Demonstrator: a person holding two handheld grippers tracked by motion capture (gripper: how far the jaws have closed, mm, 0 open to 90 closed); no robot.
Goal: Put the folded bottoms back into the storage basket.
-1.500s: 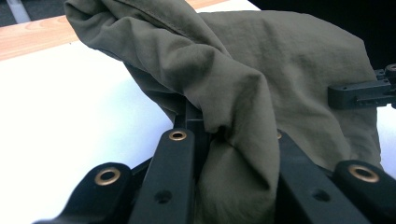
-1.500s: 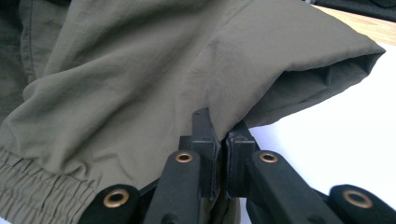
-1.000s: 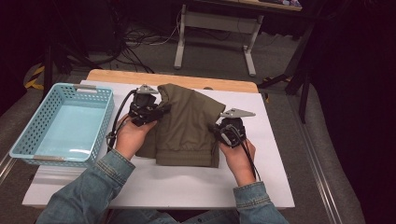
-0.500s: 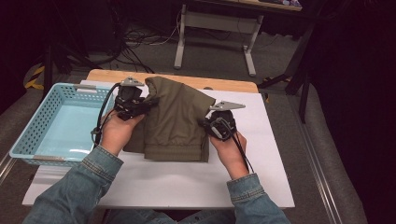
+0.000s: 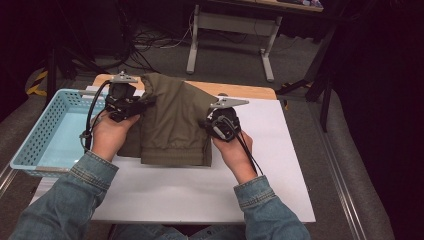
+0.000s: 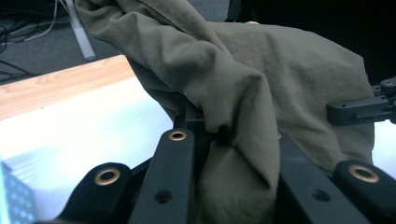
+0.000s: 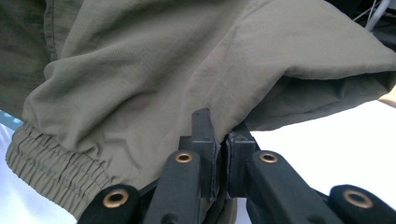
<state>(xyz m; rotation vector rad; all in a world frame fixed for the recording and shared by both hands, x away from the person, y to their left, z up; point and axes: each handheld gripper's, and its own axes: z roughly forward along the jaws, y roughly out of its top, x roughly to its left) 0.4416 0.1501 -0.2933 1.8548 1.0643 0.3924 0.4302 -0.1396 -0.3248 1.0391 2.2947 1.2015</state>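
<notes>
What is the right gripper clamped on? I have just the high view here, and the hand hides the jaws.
Observer: In the right gripper view, the right gripper is shut on an edge of the olive-green fabric garment, with cloth pinched between its black pads.
Operator: Any detail on that garment near the grip?
Observer: Yes, a gathered elastic hem lies left of the jaws in that view.
Operator: And the left side?
Observer: The left gripper view shows the left gripper shut on a bunched fold of the same garment, lifted off the white table surface.
</notes>
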